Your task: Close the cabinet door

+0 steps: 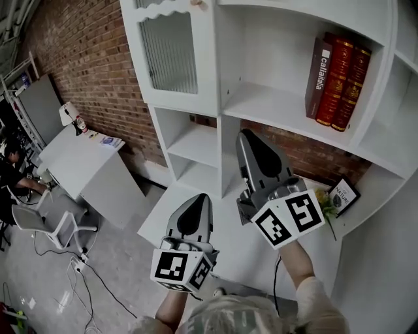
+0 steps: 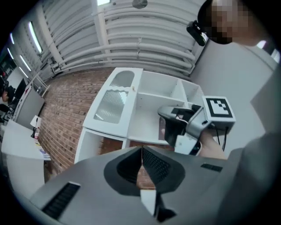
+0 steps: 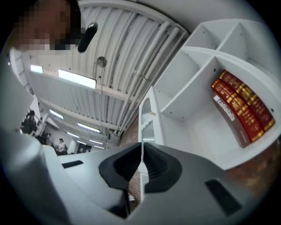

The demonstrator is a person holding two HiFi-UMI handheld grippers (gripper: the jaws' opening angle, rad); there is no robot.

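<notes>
The white cabinet door (image 1: pixel 168 53) with a ribbed glass pane hangs at the upper left of a white shelf unit (image 1: pixel 274 98). A small knob (image 1: pixel 196 4) sits on the door's right edge. In the right gripper view the door (image 3: pixel 147 118) shows almost edge-on, standing out from the unit. My right gripper (image 1: pixel 247 137) is shut and empty, in front of the middle shelves and apart from the door. My left gripper (image 1: pixel 200 198) is lower and nearer, also shut on nothing. In the left gripper view the door (image 2: pixel 112 102) lies ahead of the left gripper (image 2: pixel 141 151), with the right gripper (image 2: pixel 169 115) to its right.
Three red books (image 1: pixel 339 81) stand on the upper right shelf. A framed picture (image 1: pixel 343 194) and yellow flowers (image 1: pixel 324 199) sit on the lower shelf. A brick wall (image 1: pixel 85 59) runs left, with a white desk (image 1: pixel 78 160), a chair (image 1: pixel 46 222) and floor cables (image 1: pixel 85 267).
</notes>
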